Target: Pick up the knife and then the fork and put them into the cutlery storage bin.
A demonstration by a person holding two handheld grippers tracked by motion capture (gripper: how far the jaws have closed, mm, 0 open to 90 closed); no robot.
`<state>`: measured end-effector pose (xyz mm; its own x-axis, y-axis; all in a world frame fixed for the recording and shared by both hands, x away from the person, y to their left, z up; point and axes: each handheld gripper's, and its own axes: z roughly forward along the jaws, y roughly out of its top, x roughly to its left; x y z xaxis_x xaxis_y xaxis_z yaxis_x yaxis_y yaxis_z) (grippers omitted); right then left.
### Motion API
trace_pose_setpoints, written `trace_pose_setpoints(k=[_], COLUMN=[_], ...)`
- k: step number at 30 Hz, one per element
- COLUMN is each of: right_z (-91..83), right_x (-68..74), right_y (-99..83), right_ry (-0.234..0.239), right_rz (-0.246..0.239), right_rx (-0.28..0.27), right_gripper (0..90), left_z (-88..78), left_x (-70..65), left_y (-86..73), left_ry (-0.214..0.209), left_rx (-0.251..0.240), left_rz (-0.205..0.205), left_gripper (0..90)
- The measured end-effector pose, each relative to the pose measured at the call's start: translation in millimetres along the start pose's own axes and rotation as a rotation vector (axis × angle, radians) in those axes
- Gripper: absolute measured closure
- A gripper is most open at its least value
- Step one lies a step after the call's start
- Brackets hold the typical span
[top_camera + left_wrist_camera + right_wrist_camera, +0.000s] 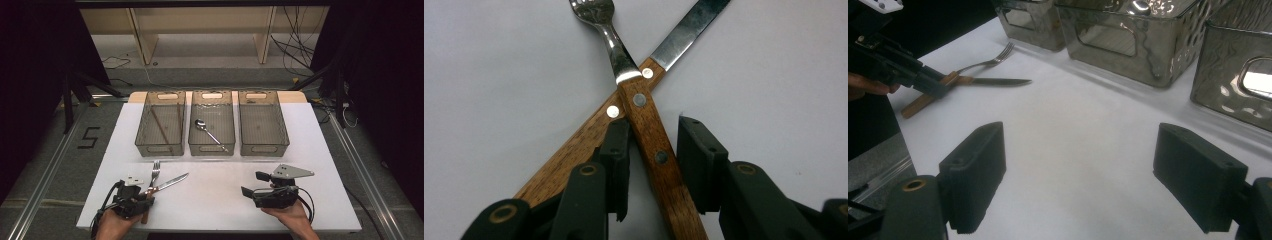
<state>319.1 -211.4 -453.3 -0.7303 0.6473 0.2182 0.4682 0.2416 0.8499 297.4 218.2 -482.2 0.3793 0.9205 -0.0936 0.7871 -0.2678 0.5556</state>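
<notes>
A wooden-handled fork (644,130) lies crossed over a wooden-handled knife (574,150) on a white table (220,200), at the lower left of the high view. In the left gripper view the fork's handle runs up the centre of the frame, between the 2 black jaws of the left gripper (653,155). The left jaw sits just beside the handle and the right jaw stands a little apart, so the pads straddle the fork but do not yet clamp it. The knife's handle slants away toward the lower left, passing under the left jaw. At the lower right of the high view, the right gripper (256,185) rests in a hand with its jaws wide apart and nothing between them. Across the middle of that view stand 3 clear bins in a row: the left bin (161,125) holds what look like chopsticks, the middle bin (212,125) holds a spoon (209,132), and the right bin (263,125) holds nothing. Sorting appears partly done: fork and knife are left to go, and the fork's pickup is just starting.
</notes>
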Motion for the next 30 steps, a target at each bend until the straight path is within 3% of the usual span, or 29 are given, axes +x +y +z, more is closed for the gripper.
trace_pose_setpoints(k=[12,18,24,30], right_z=[0.8,-0.1,-0.3,1.0], right_x=[0.6,1.5,5.5,18.2], right_y=[-0.2,0.7,4.9,11.8], right_ry=[0.005,0.009,0.018,0.026], right_rz=[-0.002,-0.003,-0.023,-0.099], right_rx=[-0.001,-0.007,-0.027,-0.039], right_gripper=[21.9,21.9,22.0,22.0], left_z=[-1.1,-6.1,-15.1,-18.5], left_x=[1.9,1.5,-5.9,-22.8], left_y=[-1.0,1.7,14.0,37.6], left_ry=[0.008,-0.028,-0.117,-0.208], left_rx=[-0.027,-0.061,-0.088,-0.089], left_rz=[-0.014,-0.005,0.018,0.095], left_gripper=[76.1,76.3,76.3,76.3])
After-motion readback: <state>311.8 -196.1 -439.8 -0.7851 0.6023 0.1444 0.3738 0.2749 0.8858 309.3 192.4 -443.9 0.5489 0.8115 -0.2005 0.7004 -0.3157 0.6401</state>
